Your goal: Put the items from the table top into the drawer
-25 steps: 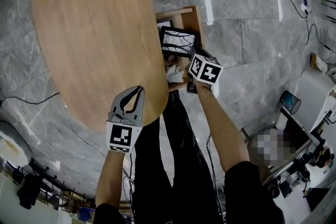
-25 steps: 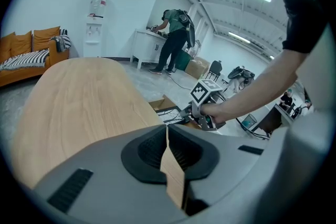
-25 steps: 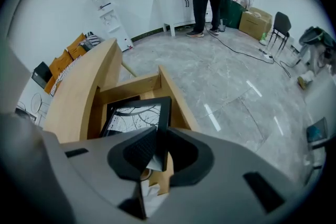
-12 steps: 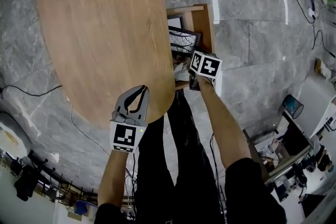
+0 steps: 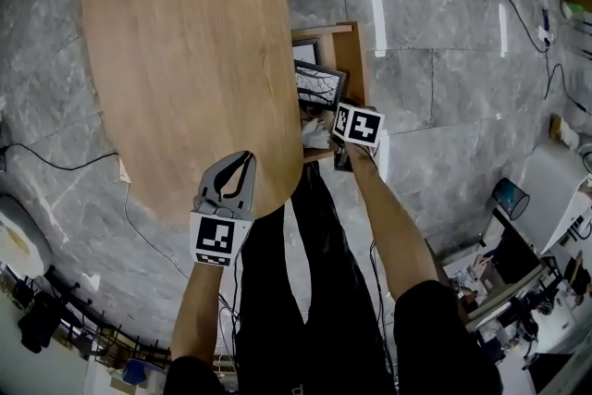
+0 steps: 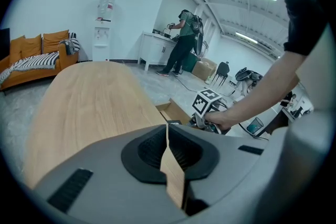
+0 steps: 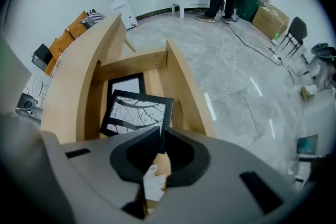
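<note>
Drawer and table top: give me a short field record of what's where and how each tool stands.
table top: bare wood, no items seen on it
drawer: open at the table's edge
upper framed picture: in the drawer, tilted over the lower framed picture
white crumpled item: in the drawer, nearer the person
left tool: jaws together, empty, over the table's near edge
right tool: points down into the drawer; jaws nearly together, just been closing; the upper picture's corner is at their tips, grip unclear

Oval wooden table (image 5: 185, 42), open wooden drawer (image 5: 356, 60) jutting from under its right edge, black-framed branch print (image 5: 319, 85) tilted over a second frame (image 5: 305, 51) inside, crumpled white thing (image 5: 314, 136) at the near end, grey marble floor (image 5: 444, 32), cables (image 5: 55, 164) trailing across it.
</note>
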